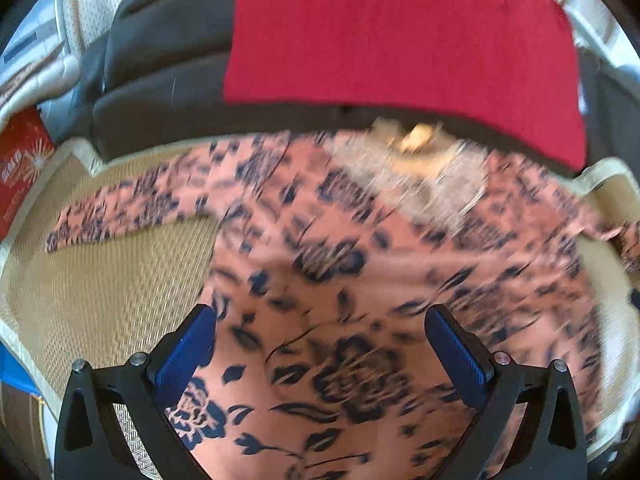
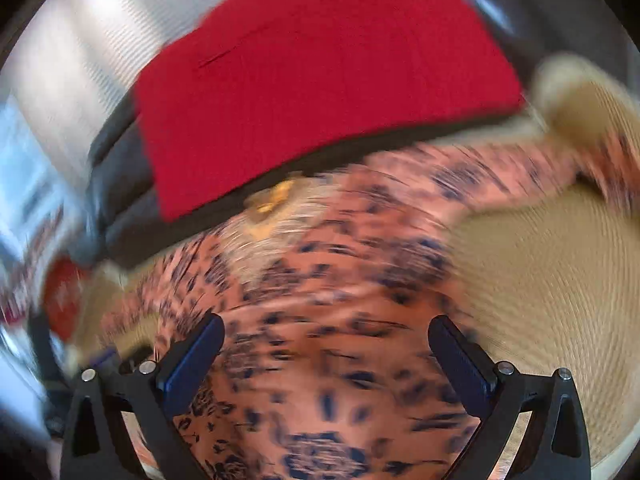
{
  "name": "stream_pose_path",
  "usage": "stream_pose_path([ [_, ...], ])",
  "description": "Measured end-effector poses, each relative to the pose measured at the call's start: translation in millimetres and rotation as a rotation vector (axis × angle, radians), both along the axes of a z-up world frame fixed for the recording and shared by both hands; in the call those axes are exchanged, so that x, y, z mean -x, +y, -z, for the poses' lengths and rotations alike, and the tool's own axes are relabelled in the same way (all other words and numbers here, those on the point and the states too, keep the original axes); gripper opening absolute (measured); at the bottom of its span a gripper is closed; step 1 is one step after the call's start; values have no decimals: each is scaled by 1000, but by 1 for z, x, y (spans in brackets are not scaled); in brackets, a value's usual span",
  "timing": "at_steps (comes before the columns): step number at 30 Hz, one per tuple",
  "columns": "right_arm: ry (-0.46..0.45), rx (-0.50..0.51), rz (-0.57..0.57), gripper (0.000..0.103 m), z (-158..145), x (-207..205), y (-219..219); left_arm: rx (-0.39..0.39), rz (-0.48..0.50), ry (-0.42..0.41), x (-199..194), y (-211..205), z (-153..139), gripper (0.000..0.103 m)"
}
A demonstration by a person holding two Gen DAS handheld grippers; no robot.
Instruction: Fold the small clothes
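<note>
Left wrist view gives me the pink floral garment (image 1: 320, 264) lying spread flat on the woven tan mat (image 1: 100, 280), its neckline with a lacy pale trim (image 1: 420, 176) at the far side and one sleeve (image 1: 128, 208) stretched out to the left. From the right wrist view I see the same garment (image 2: 320, 320), blurred, with the other sleeve (image 2: 500, 184) running out over the mat (image 2: 540, 280) to the right.

I judge the folding has not begun: both sleeves lie out, and I can see no crease or doubled layer, though the hem is out of sight below both cameras.

My left gripper (image 1: 320, 344) hangs above the body of the garment with its blue pads wide apart and nothing between them. My right gripper (image 2: 326, 352) is likewise spread open and empty over the cloth.

For edges, the left side seam under the sleeve shows clearly against the mat, a fair place to take hold. The right seam is smeared but readable.

Bare mat lies on both flanks, so I have room to swing the sleeves inward. Beyond the neckline a dark cushion (image 1: 160, 80) carries a red cloth (image 1: 400, 40), close to the collar, so the far side is tight. A red box (image 1: 20, 172) sits off the mat's left edge.
</note>
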State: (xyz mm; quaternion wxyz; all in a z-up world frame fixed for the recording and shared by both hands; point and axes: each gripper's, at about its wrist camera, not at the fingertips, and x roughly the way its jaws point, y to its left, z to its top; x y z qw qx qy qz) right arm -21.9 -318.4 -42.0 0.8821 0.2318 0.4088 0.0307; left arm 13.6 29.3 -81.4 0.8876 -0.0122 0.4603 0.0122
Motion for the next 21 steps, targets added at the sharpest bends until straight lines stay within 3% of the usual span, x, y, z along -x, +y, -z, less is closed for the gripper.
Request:
stream_pose_path([
  [4, -9, -248, 305, 103, 36, 15, -140, -10, -33, 39, -3, 16, 26, 103],
  [7, 0, -233, 451, 103, 47, 17, -205, -13, -44, 73, -3, 22, 32, 103],
  [9, 34, -215, 499, 103, 56, 10, -235, -20, -46, 82, -5, 23, 35, 103],
  [14, -46, -547, 607, 97, 88, -7, -288, -8, -38, 82, -10, 18, 37, 103],
  [16, -65, -665, 686, 84, 105, -17, -304, -24, -32, 82, -10, 18, 35, 103],
  [18, -59, -736, 723, 78, 113, -29, -315, -30, -28, 76, -11, 18, 35, 103],
  [21, -86, -835, 765, 78, 123, -42, -322, -26, -29, 79, -13, 21, 37, 103],
])
